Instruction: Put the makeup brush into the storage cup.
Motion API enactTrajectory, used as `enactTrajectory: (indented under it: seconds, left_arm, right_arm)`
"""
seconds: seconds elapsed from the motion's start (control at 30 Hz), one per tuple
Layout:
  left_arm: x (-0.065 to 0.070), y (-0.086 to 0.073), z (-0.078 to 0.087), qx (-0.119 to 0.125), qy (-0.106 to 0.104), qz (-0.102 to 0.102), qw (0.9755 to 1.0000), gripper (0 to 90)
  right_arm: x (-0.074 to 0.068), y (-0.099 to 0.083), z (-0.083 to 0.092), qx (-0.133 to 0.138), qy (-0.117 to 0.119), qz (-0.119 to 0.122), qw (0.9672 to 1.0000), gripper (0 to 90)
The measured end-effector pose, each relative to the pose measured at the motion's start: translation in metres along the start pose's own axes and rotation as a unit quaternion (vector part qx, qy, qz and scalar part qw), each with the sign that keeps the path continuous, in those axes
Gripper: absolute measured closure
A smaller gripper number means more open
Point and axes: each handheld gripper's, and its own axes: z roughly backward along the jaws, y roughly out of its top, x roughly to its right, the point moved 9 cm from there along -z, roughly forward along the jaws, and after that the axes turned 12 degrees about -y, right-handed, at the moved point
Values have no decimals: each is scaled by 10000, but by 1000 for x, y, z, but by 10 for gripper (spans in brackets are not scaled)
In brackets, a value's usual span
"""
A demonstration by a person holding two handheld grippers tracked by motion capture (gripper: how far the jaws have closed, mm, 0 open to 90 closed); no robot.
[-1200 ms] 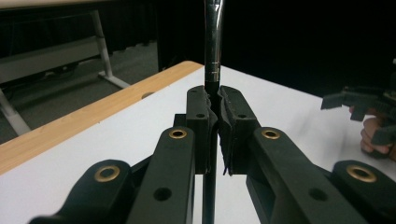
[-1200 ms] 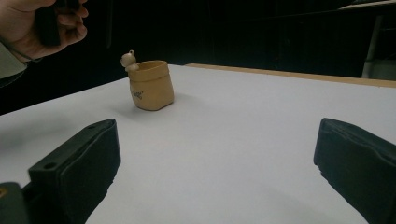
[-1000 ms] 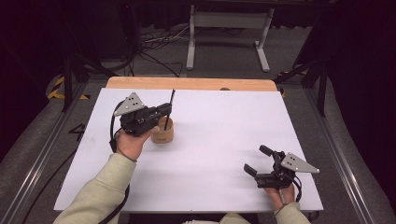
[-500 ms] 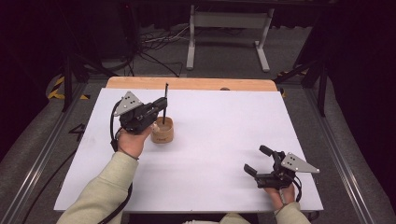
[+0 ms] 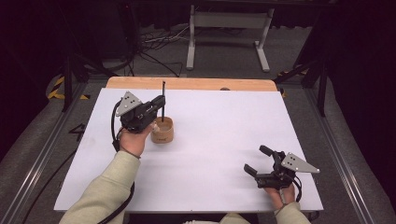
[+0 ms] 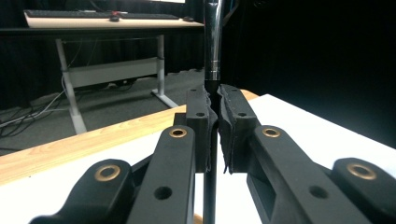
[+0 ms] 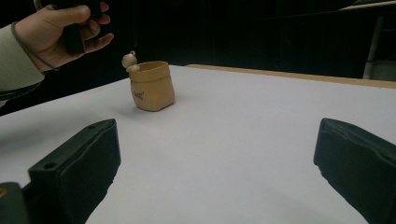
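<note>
Item one: I am seeing the left gripper hanging above the far-left part of the white table, its jaws pressed together and pinching a thin black rod; in the left gripper view the rod is running upright between the pads, with a shiny metallic length rising above them. Item two: a small tan pot is sitting on the table directly under that gripper, and the rod's lower end is reaching down at the pot's mouth; whether it is touching the inside I cannot tell. From the right gripper view the pot is showing a little rounded figure on its rim, with the left hand hovering above and beside it. Item three: the right gripper is resting low at the near-right of the table, well apart from the pot, its jaws standing spread wide and gripping nothing.
</note>
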Motion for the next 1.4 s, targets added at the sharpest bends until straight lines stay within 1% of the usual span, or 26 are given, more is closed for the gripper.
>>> enactTrajectory:
  seconds: [0.1,0.23,0.27,0.43,0.5,0.53,0.6,0.93,1.07,1.4]
  left_arm:
    - [-1,-3,-1,9,68,-86,9999,829]
    - [-3,-7,-3,10,93,-185,9998,830]
    - [-3,-9,-3,10,100,-176,9998,829]
    - [-8,-16,-3,55,133,25,9999,826]
    - [-11,-19,-3,57,137,65,9999,826]
    - [-12,-20,-3,44,141,44,9999,826]
    - [-13,-23,-3,53,98,133,9998,826]
    - [-14,-33,-5,11,55,117,9999,826]
    - [-14,-36,-6,-2,47,159,9999,826]
    - [-15,-49,-8,-140,11,193,9997,826]
  right_arm:
    - [0,0,0,3,6,-3,10000,11]
    - [0,0,0,0,18,-17,10000,11]
    - [0,0,0,4,20,-15,10000,11]
    - [-1,0,0,-5,31,-18,10000,11]
    - [-1,0,0,-15,44,-26,10000,11]
    - [-1,0,0,-21,50,-30,10000,11]
    - [-1,0,0,-21,53,-36,10000,11]
    - [-1,-1,0,-27,72,-47,10000,12]
    - [-1,-1,0,-29,73,-49,10000,12]
    - [-2,-1,0,-32,80,-55,9999,13]
